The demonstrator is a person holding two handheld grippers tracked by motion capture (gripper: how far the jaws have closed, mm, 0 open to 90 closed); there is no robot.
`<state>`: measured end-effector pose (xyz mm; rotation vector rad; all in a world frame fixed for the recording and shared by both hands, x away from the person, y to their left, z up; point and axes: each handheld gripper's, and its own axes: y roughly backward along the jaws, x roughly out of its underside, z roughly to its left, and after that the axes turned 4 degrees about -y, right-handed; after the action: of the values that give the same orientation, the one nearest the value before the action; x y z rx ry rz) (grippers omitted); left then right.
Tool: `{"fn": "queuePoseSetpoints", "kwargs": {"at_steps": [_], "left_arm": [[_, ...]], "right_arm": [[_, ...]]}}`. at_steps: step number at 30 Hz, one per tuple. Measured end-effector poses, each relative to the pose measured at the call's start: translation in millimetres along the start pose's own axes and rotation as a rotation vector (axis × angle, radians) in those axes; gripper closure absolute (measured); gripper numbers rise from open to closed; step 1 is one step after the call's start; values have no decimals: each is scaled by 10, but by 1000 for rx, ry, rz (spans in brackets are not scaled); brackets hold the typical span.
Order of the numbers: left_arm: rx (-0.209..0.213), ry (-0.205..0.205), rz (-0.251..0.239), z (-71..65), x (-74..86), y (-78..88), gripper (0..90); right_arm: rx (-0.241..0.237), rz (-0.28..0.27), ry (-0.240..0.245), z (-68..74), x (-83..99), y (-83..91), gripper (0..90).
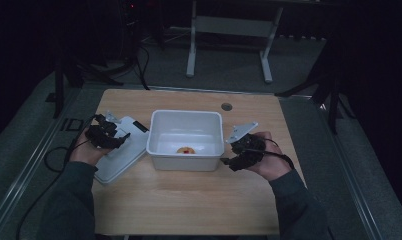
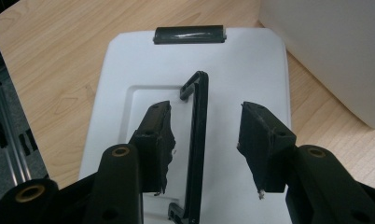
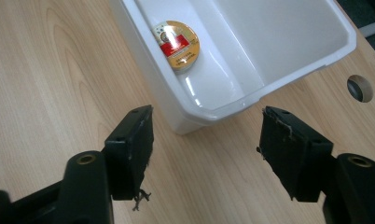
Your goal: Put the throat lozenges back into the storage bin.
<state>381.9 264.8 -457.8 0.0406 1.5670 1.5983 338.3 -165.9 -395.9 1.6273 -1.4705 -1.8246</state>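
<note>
Forearms in dark sleeves come in nearest the camera, one at each side of the white bin (image 1: 185, 141), which stands near the middle of the wooden table (image 1: 189, 200). Left of the bin lies one white lid (image 1: 120, 155), flat on the wood, its far corner just beside the bin's left wall and its outer edge close to the table's left edge. The left gripper (image 1: 105, 134) hovers over that lid; in the left gripper view its jaws stand open around the lid's raised black handle (image 2: 196, 144), the left pad (image 2: 157, 144) near the bar and the right pad well apart from it, neither pressing, and one black latch (image 2: 188, 34) sits at the lid's far edge. Inside the bin rests one small round tin (image 3: 176, 45) with a gold and red top, close to the near wall. Right of the bin, the right gripper (image 1: 239, 159) hangs just off the bin's near right corner, jaws open and empty, with that corner ahead between them in the right gripper view. Bare wood runs broad in front of the bin, and a narrower strip lies behind it, holding one round cable hole (image 1: 227, 106) to the bin's far right.
</note>
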Motion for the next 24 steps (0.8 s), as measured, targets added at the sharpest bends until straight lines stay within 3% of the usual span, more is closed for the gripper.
{"fn": "queuePoseSetpoints", "kwargs": {"at_steps": [10,24], "left_arm": [[-7,-12,20,5,-27,-37,541],[-15,-26,41,-5,-85,-82,528]], "right_arm": [[23,-39,-3,88,161,5,433],[38,-102,-63,157,400,-45,492]]}}
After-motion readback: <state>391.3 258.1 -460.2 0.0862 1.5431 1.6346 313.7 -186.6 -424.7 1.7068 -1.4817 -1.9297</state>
